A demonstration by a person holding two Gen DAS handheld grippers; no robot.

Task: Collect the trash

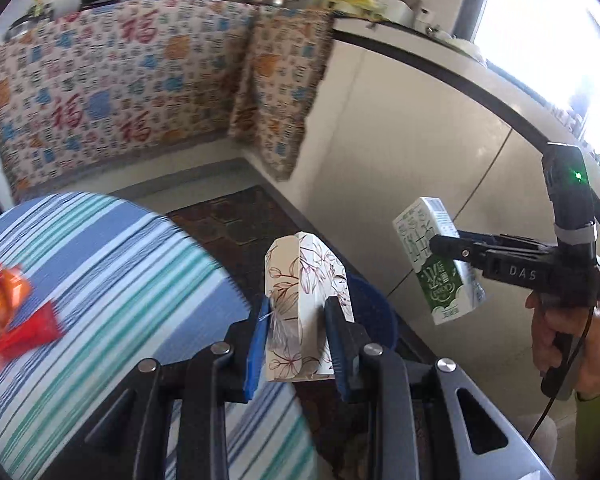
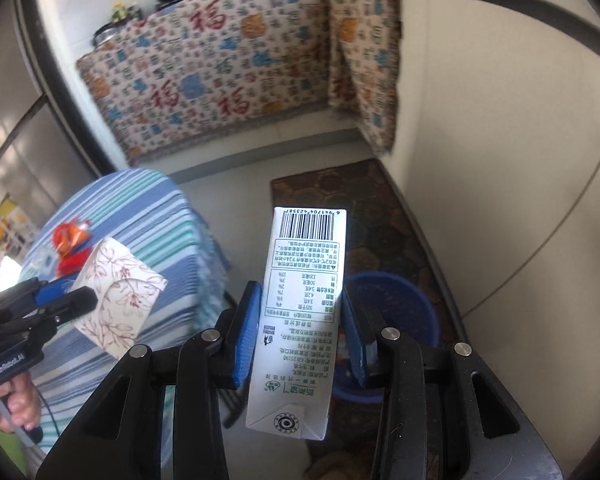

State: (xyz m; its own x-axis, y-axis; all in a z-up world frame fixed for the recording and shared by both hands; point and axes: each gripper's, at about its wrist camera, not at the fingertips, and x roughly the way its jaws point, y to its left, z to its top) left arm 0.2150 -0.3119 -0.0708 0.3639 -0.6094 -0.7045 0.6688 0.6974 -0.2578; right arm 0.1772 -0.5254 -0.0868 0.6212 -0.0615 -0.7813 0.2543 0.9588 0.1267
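Two cartons held aloft: left gripper [image 1: 296, 334] clamps flattened white floral paper box [image 1: 306, 304] past striped tablecloth [image 1: 112, 264] edge; right gripper [image 2: 300, 332] clamps green-white milk carton [image 2: 300, 320] over blue plastic bin [image 2: 396, 304], likely to drop in.

My left gripper [image 1: 298, 338] pinches a small flattened paper box [image 1: 306, 308], white with brown-red flower outlines, standing upright between the blue pads, off the edge of the striped table; my right gripper [image 2: 300, 334] clamps a tall white milk carton [image 2: 300, 320] by its narrow sides, barcode end pointing away from me, green printing on its other face [image 1: 440, 264]. Below the carton sits a round blue bin [image 2: 396, 312] on the floor; crinkled red and orange wrappers [image 1: 14, 316] lie on the table.
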